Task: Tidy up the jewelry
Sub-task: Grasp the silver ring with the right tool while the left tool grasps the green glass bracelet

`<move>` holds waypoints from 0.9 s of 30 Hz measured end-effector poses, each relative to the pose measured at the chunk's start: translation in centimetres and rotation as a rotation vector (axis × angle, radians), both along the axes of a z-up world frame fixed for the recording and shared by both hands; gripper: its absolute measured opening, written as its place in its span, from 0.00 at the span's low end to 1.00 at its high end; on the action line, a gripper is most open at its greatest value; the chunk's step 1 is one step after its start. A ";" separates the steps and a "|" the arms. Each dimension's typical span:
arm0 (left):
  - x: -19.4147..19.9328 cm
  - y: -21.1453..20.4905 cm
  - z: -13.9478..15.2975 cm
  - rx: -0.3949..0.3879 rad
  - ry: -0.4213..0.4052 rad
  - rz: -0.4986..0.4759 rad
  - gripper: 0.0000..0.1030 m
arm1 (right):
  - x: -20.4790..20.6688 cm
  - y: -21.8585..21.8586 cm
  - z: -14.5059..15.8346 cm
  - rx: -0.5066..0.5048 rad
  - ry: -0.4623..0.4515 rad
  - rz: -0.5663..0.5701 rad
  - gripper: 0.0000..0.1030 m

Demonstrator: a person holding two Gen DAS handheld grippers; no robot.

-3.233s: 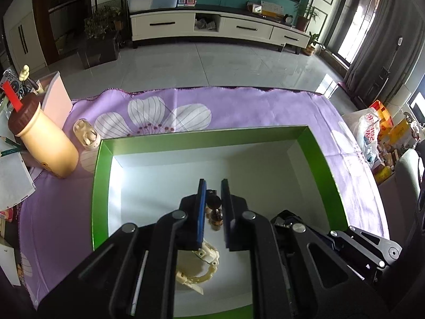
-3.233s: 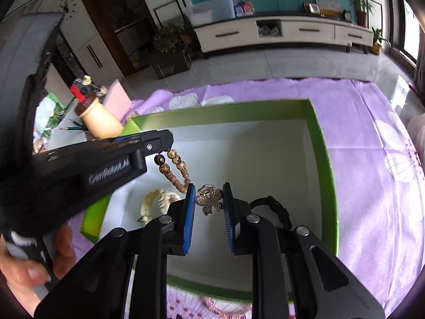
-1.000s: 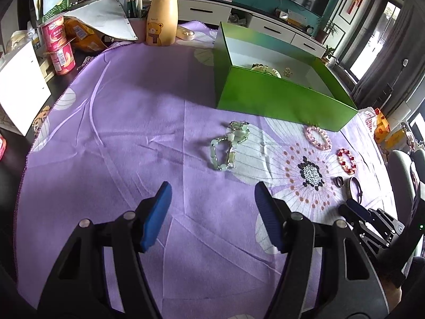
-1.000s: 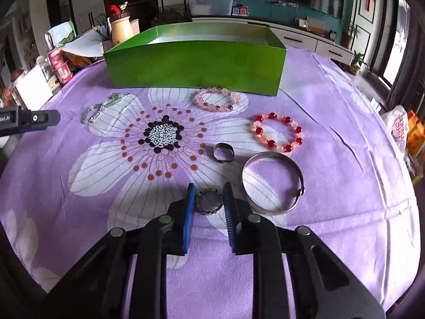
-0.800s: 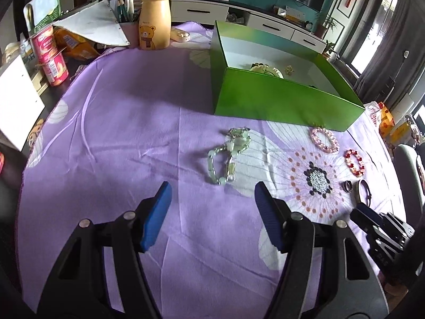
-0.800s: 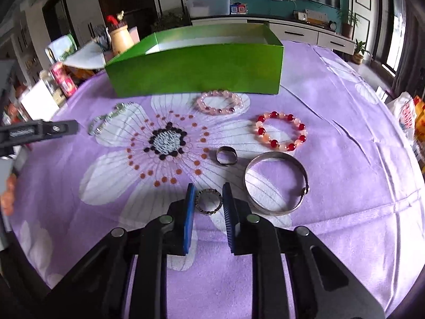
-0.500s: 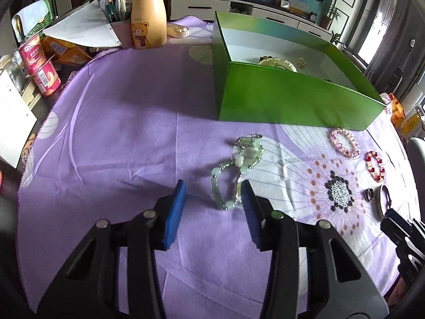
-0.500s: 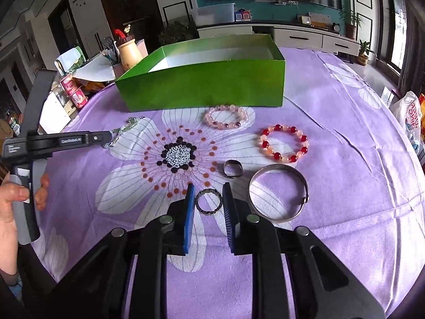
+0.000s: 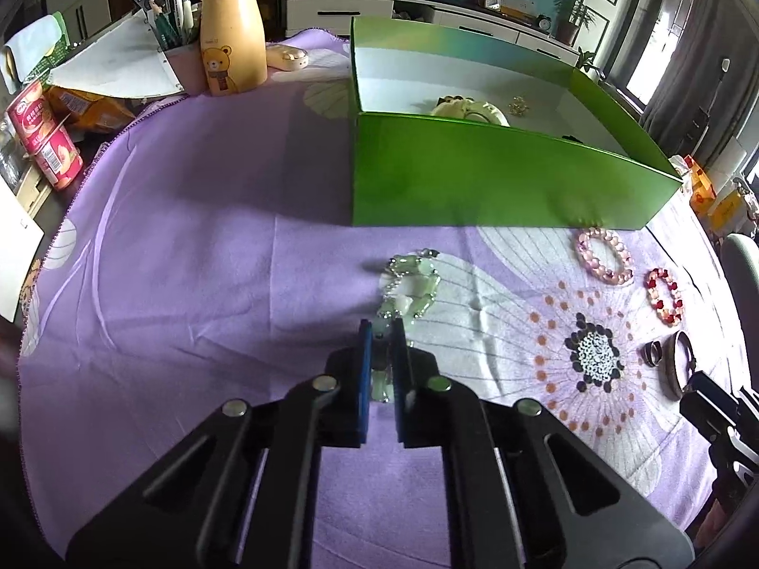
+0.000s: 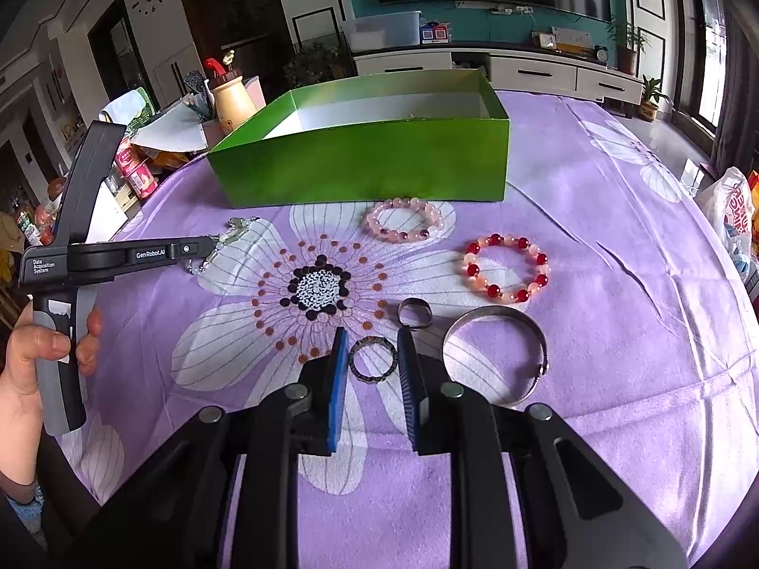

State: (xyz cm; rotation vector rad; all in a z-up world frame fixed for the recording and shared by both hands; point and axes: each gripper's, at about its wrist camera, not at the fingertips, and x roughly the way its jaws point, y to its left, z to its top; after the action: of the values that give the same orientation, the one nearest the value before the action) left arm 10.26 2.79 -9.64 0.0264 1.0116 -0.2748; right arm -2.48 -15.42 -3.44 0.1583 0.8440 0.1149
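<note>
Bear-printed cream plastic bottle (image 9: 232,33) with brown cap, upper left of the left wrist view. Centre: glossy green cardboard box (image 9: 498,180), white inside, holding a cream bangle (image 9: 469,109). Lower centre: left gripper (image 9: 381,370) closed on pale green jade-like beaded bracelet (image 9: 408,289), trailing over the floral purple cloth (image 9: 189,261).

Right wrist view, far left: left gripper (image 10: 208,249) again, lettered "GenRoboLAI" and "Data Acquisition System". Centre: pink round-bead bracelet (image 10: 404,220). Lower centre: right gripper (image 10: 370,374) nipping a small beaded dark metal ring (image 10: 372,359). Right: red-and-peach bead bracelet (image 10: 506,266), smooth silver metal bangle (image 10: 495,355).
</note>
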 end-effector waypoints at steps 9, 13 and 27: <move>-0.9 0.1 1.8 -0.037 -0.008 -0.007 0.07 | -0.5 -0.2 0.6 0.010 -0.019 -0.001 0.20; -1.3 0.3 3.6 -0.087 -0.016 -0.024 0.07 | -0.6 -0.3 1.2 0.017 -0.031 -0.004 0.20; -3.2 0.7 8.9 -0.150 -0.065 -0.050 0.07 | -1.1 -0.8 2.8 0.064 -0.063 -0.004 0.20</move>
State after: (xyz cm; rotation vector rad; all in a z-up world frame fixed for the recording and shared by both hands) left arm 7.03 3.47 -0.77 -0.0753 0.9248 -0.3928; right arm -3.60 -16.25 -0.64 0.2157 0.7774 0.1426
